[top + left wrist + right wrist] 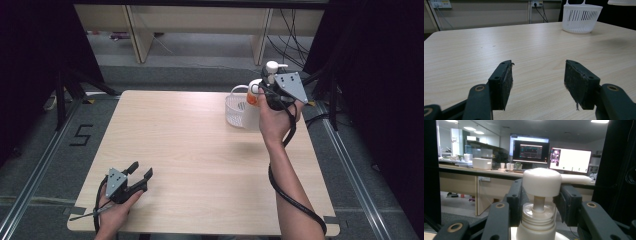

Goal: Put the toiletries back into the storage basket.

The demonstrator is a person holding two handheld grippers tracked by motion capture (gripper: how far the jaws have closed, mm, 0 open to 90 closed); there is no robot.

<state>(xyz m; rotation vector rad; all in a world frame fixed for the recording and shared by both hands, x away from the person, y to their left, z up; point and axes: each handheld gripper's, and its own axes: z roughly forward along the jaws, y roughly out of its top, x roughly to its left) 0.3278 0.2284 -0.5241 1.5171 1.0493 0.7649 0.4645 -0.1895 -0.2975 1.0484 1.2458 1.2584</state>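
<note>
High view is showing the right tongs point(262, 89) holding a white pump bottle point(261, 87) up in the air at the far right of the tabletop point(200, 165), just beside and slightly above a white slatted basket point(236, 112) that is standing on the wood. Right gripper view is showing the jaws closing around the bottle's neck point(539, 206), right under the pump head point(542, 181), with the bottle standing upright, its long axis running vertically and its spout pointing off to one side. The bottle is hanging toward the right rim of the basket rather than over its middle, so I judge that any lowering into it is calling for a short shift leftward first; the right hand point(274, 120) is plainly the nearer one. The left tongs point(136, 176) are resting at the near left corner, well apart from the basket, jaws spread wide and gripping nothing, as the left gripper view is confirming with bare wood between the pads point(502, 85)
</note>
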